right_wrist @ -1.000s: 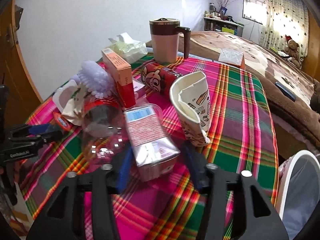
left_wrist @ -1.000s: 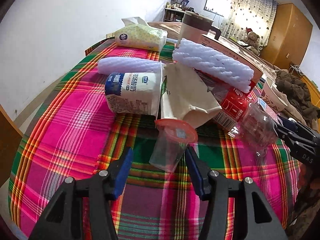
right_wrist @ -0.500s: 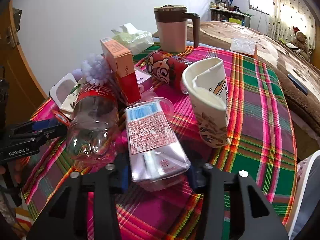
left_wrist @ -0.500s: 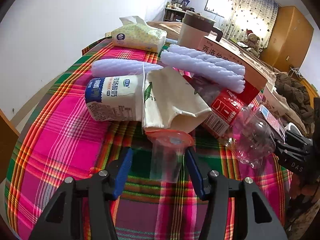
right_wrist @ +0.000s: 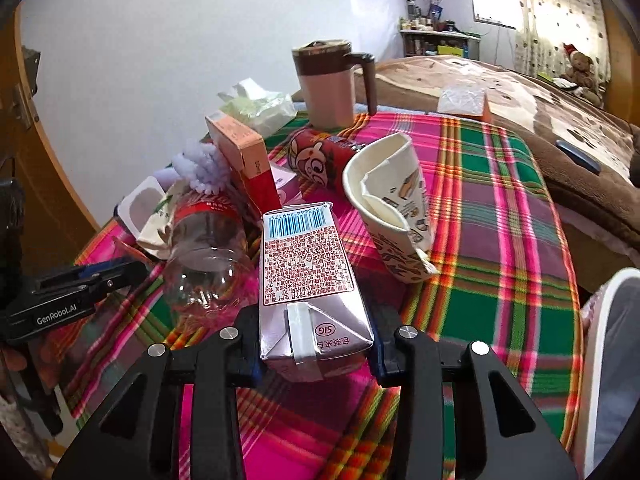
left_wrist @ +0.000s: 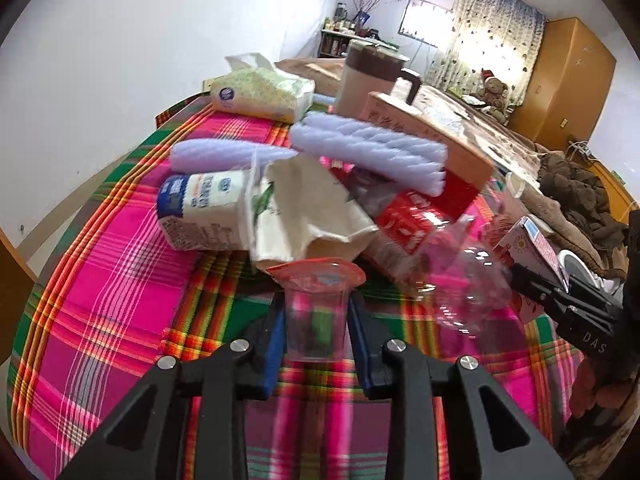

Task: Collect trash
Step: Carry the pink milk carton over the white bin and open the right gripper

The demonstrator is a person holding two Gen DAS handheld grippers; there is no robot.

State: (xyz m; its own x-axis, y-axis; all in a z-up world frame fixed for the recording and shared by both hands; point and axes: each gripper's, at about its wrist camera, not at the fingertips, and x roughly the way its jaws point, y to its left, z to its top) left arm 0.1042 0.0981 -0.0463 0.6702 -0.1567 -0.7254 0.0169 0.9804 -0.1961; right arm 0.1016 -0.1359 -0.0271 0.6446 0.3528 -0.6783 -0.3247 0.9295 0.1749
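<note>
A table covered with a bright pink, green and orange plaid cloth (left_wrist: 100, 264) holds a heap of litter. The left gripper (left_wrist: 316, 332) has just been closing, and its blue-padded fingers (left_wrist: 274, 332) now clamp the sides of a small clear plastic cup with a torn red foil lid (left_wrist: 316, 312), which stands upright at the near edge of the heap. Just behind the cup lie a crumpled beige paper wrapper (left_wrist: 308, 216) and a white yoghurt tub on its side (left_wrist: 200, 208). White foam netting sleeves (left_wrist: 368, 152) rest on top of the pile.

The right gripper (right_wrist: 316, 344) has its fingers pressed against both sides of a silver drink carton with red print and a barcode (right_wrist: 304, 276), gripped lying along the fingers. To the left of the carton lies a clear plastic bottle with a red label (right_wrist: 208, 256); to the right, a crushed white paper cup (right_wrist: 392, 216) tilts on the cloth. A brown and pink lidded mug (right_wrist: 328, 84) stands upright at the far end.
</note>
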